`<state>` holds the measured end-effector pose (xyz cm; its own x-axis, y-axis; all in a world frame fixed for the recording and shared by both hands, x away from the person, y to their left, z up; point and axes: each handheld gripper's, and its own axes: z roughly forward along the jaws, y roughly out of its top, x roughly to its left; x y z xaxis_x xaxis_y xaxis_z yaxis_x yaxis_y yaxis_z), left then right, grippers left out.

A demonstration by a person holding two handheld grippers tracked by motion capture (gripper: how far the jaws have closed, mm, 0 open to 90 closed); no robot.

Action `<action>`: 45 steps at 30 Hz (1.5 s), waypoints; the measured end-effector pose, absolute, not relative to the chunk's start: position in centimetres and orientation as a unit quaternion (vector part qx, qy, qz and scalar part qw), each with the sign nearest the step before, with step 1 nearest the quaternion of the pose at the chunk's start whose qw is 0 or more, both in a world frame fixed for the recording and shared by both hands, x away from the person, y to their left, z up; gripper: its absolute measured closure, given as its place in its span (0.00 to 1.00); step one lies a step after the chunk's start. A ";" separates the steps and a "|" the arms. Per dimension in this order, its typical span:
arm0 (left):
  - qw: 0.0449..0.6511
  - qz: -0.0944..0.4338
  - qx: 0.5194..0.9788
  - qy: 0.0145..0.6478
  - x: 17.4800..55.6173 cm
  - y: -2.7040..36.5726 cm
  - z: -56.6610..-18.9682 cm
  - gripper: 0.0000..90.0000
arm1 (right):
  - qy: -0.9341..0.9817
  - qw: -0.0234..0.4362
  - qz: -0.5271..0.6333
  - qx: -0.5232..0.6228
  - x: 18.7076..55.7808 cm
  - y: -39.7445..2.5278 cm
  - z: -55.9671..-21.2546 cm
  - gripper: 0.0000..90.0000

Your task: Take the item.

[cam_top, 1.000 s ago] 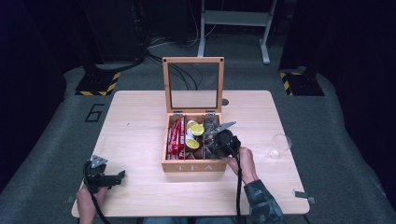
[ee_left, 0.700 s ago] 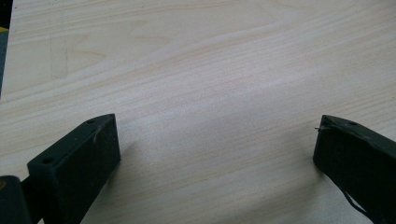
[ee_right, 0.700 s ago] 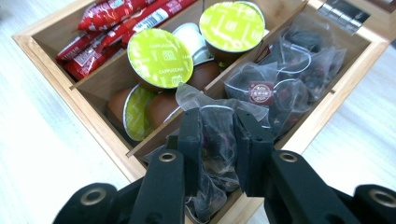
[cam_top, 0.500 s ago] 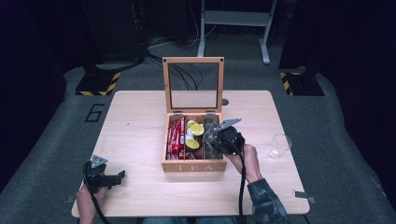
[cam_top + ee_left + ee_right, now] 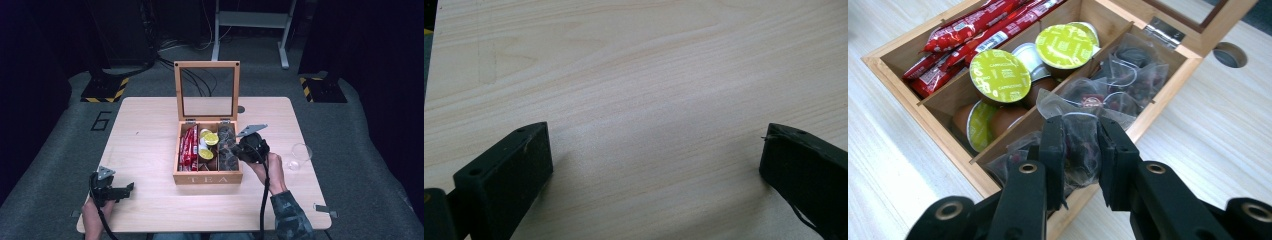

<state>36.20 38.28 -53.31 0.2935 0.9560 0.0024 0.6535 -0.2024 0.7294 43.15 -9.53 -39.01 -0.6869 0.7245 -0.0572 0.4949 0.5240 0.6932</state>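
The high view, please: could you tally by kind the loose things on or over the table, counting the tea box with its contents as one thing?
Wooden tea box: 1
Clear cup: 1
Hand-held grippers: 2, the left gripper, open, and the right gripper, shut on a clear sachet in the box
Total: 4

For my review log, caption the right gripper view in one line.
Right gripper pinches a clear tea-bag packet in the open wooden tea box, beside green-lidded capsules.

Right gripper point(image 5: 235, 148) moved rightward (slightly), gripping tea bag point(image 5: 1081, 142).
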 end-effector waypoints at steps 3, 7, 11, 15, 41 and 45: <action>0.317 0.236 0.739 0.545 36.2 38.3 -53.3 0.00 | 0.855 0.175 0.332 0.358 43.1 -9.9 -38.8 0.83; 0.317 0.236 0.739 0.545 36.2 38.3 -53.3 0.00 | 0.849 0.181 0.336 0.366 42.9 -10.7 -38.4 0.83; 0.318 0.237 0.739 0.545 36.2 38.3 -53.3 0.00 | 0.841 0.191 0.339 0.375 42.7 -11.7 -38.1 0.83; 0.317 0.236 0.739 0.546 36.2 38.3 -53.3 0.00 | 0.839 0.197 0.333 0.382 42.4 -12.6 -37.7 0.83; 0.318 0.237 0.739 0.545 36.2 38.3 -53.3 0.00 | 0.810 0.230 0.330 0.427 41.1 -17.7 -36.4 0.84; 0.318 0.237 0.739 0.545 36.2 38.3 -53.3 0.00 | 0.803 0.233 0.331 0.438 41.0 -18.5 -36.3 0.84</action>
